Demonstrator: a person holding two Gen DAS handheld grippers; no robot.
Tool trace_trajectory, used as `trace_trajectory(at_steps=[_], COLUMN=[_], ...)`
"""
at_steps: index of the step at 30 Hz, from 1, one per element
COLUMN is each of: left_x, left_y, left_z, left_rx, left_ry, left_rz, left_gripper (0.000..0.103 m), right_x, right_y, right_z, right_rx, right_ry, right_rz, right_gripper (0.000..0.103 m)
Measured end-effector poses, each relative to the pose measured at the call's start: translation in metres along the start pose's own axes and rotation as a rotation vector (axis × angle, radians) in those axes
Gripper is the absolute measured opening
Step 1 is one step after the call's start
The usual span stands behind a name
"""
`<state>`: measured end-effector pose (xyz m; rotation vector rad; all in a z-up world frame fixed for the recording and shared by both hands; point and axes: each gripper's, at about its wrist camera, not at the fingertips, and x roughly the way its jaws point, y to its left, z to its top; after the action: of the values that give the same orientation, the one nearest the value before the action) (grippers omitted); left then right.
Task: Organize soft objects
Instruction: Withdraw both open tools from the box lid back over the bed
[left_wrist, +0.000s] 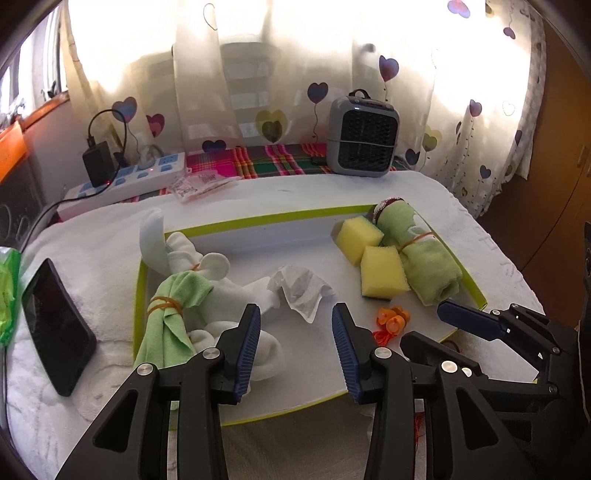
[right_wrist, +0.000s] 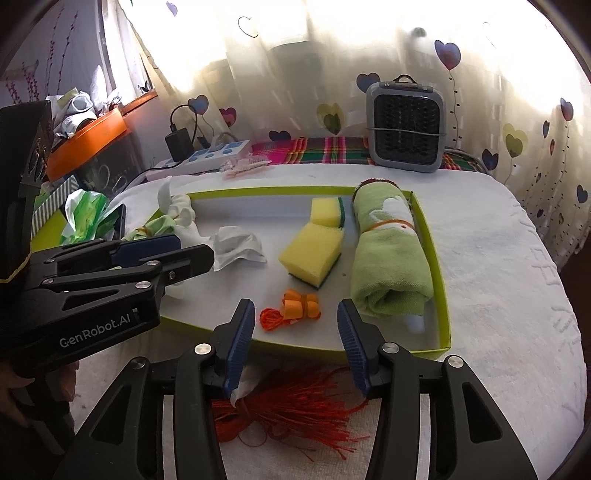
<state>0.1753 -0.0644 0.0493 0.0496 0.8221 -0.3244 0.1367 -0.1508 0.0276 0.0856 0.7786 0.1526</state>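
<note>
white towel-covered table (right_wrist: 498, 277), green-rimmed tray (right_wrist: 441, 280) of sponges (right_wrist: 310, 254); both grippers' fingers apart, empty

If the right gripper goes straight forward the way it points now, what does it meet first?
Probably the small orange foam piece with its orange string, lying in the tray just ahead of the open right gripper; depth is hard to judge here.

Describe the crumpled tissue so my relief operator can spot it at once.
Find the shallow white tray with the lime-green rim on the towel-covered table. Near its middle, between the white and green cloth bundle and two yellow sponges, lies the crumpled tissue. It alone is thin, wrinkled white paper, loose and unbanded.
</note>
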Motion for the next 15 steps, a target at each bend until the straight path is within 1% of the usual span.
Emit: trace_trajectory(at_steps=[15], left_x=[-0.031], left_y=[0.004], left_z=[-0.024], left_rx=[-0.029], left_ry=[-0.037], left_rz=[0.049], left_gripper=[0.039], right_x=[-0.021], right_y=[0.001], right_z=[-0.012], right_rx=[-0.004], right_ry=[-0.034], right_rz=[0.001], right_gripper=[0.049])
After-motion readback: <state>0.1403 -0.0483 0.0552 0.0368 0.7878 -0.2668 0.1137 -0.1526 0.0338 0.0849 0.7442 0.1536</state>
